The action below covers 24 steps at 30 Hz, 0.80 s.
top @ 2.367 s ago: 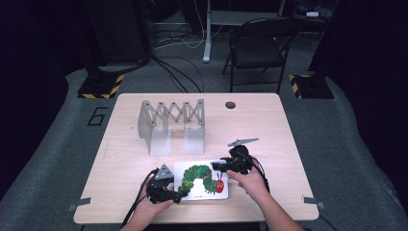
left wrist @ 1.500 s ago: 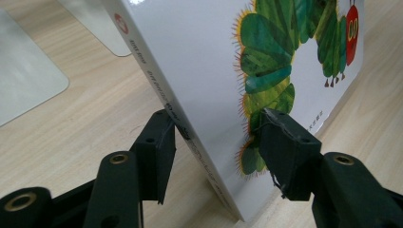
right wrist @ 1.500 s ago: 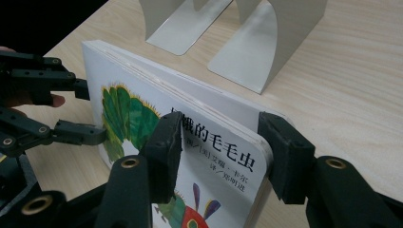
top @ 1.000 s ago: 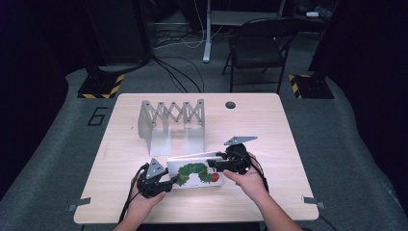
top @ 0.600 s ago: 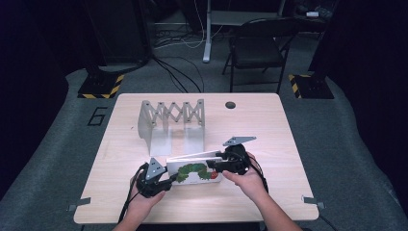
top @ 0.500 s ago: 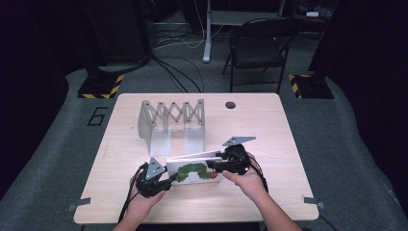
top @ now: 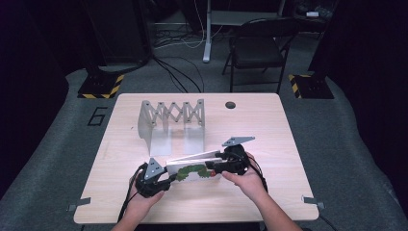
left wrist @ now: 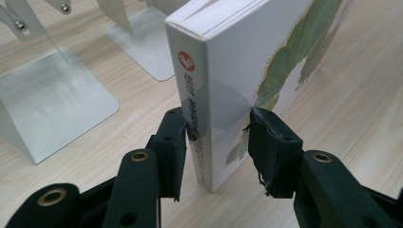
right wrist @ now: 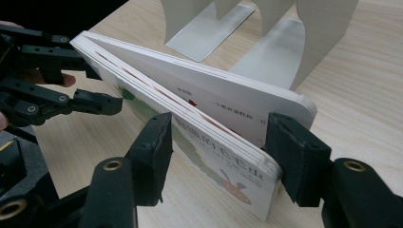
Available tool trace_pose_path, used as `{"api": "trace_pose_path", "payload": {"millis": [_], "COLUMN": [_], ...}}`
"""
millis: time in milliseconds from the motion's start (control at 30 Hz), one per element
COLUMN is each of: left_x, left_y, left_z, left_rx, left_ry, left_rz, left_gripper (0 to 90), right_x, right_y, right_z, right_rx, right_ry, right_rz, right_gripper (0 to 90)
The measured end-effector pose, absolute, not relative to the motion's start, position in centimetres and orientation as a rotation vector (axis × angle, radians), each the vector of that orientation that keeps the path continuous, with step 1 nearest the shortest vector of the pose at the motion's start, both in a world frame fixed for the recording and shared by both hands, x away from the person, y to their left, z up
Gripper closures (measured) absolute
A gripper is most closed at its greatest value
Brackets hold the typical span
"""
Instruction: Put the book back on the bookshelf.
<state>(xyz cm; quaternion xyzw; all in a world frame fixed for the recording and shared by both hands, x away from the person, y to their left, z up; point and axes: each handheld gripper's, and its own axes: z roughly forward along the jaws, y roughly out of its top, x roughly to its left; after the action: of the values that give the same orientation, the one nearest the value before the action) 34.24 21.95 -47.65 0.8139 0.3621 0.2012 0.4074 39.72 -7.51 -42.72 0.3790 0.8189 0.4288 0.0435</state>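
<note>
Raised off the table (top: 269, 130) since the earlier high view: 1 book (top: 192, 171), flat on its cover then, now on its long bottom edge. Same 2 hands at its 2 ends.

High view. Counted: 1 book, 2 grippers, 1 metal accordion rack (top: 171, 120), 1 folding chair (top: 257, 48) beyond the table at 12 o'clock. Book near the table's front edge, at 6 o'clock from the rack and apart from it, outside its slots. Left gripper (top: 167, 178) at the book's 9 o'clock end, right gripper (top: 215, 168) at its 3 o'clock end.

Left gripper view. Left gripper (left wrist: 216, 142) clamped on the spine end of the book (left wrist: 237, 57), 1 pad on the printed spine, 1 pad on the caterpillar cover, jaws just now closing a little further with the book between them. Book upright on the table (left wrist: 361, 85). At 10 o'clock, 1 flat rack (left wrist: 52, 95) foot, a 2nd at 12 o'clock.

Right gripper view. Right gripper (right wrist: 218, 137) astride the free end of the book (right wrist: 214, 104), jaws just now opening, board pages fanned apart between them, front cover against 1 pad and back cover's corner against the other. Left gripper (right wrist: 102, 88) at 9 o'clock on the far end. Rack (right wrist: 285, 42) at 12 o'clock, just behind the book.
</note>
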Motion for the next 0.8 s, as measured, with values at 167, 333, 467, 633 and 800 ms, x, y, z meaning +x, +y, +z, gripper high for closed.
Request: {"api": "trace_pose_path", "payload": {"millis": [167, 333, 467, 633, 800], "left_x": [34.3, 34.3, 34.3, 34.2, 34.3], "left_y": [21.9, 22.1, 22.2, 22.4, 22.6], "left_z": [-48.0, -48.1, -48.2, -48.3, -48.5], "left_rx": [2.028, 2.038, 2.031, 2.046, 2.044], "left_ry": [0.902, 0.888, 0.888, 0.885, 0.894], "left_rz": [0.483, 0.467, 0.453, 0.423, 0.42], "left_gripper": [49.2, 47.8, 45.7, 40.9, 38.0], "right_x": [39.7, 39.7, 39.8, 39.9, 40.0], "right_y": [-7.5, -7.6, -7.7, -7.8, -7.9], "right_z": [-43.1, -43.6, -43.8, -44.1, -44.3], "right_rx": [1.156, 1.171, 1.18, 1.185, 1.187], "right_ry": [2.514, 2.533, 2.536, 2.543, 2.547], "right_rz": [1.306, 1.281, 1.278, 1.26, 1.255], "right_gripper": [40.3, 40.3, 40.3, 40.3, 40.5]}}
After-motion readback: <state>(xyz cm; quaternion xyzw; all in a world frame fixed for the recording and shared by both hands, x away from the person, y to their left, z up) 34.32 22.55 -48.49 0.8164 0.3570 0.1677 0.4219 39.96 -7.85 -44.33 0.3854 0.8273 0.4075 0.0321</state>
